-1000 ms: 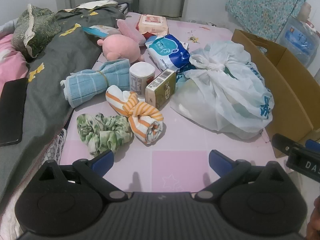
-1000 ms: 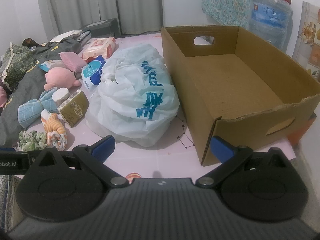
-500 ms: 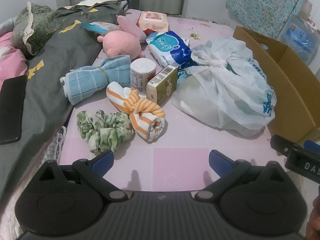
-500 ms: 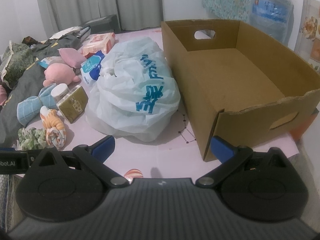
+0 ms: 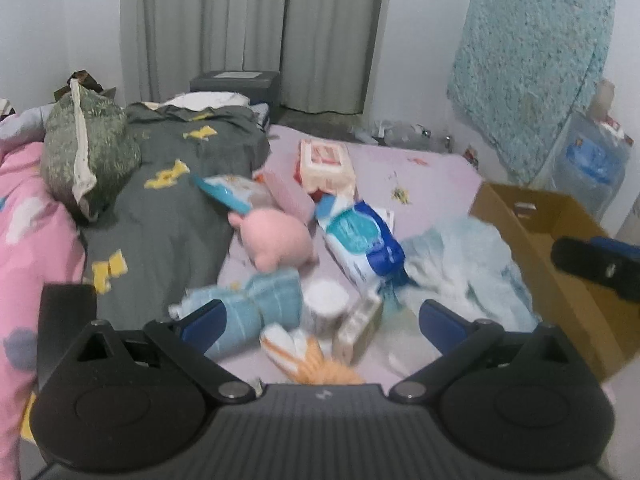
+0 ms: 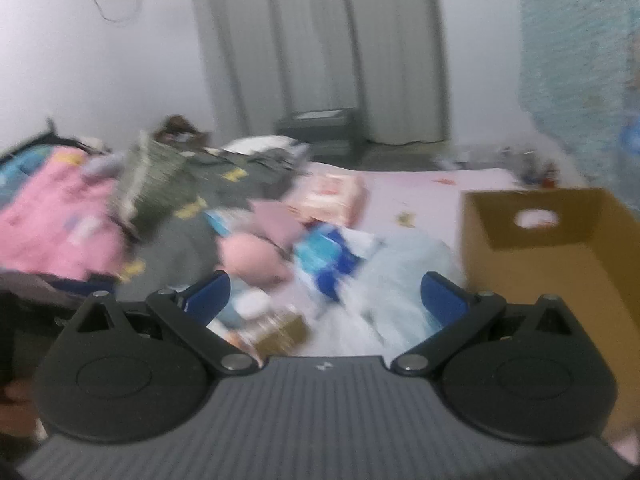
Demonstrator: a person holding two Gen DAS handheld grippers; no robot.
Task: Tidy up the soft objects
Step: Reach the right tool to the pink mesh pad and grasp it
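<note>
Soft things lie on the pink mat: a pink plush toy [image 5: 280, 240], a rolled blue towel [image 5: 256, 304], an orange-striped cloth [image 5: 308, 360] and a white plastic bag [image 5: 460, 276]. My left gripper [image 5: 320, 322] is open and empty, above the blue towel and the striped cloth. My right gripper [image 6: 324, 296] is open and empty; its view is blurred, with the plush [image 6: 252, 260] and bag [image 6: 400, 280] ahead. An open cardboard box [image 5: 560, 248] stands at the right, also in the right wrist view [image 6: 560, 232].
A white cup [image 5: 324, 300], a small carton [image 5: 356, 332], a blue wipes pack [image 5: 360, 240] and a pink wipes pack [image 5: 326, 164] sit among the soft things. A grey blanket [image 5: 168, 216] and green pillow [image 5: 84, 152] lie left. The right gripper's finger [image 5: 596, 264] shows at the right edge.
Both grippers have tilted up and both views now take in the curtains and walls. The objects lie lower in the frames. The green scrunchie has dropped out of view.
</note>
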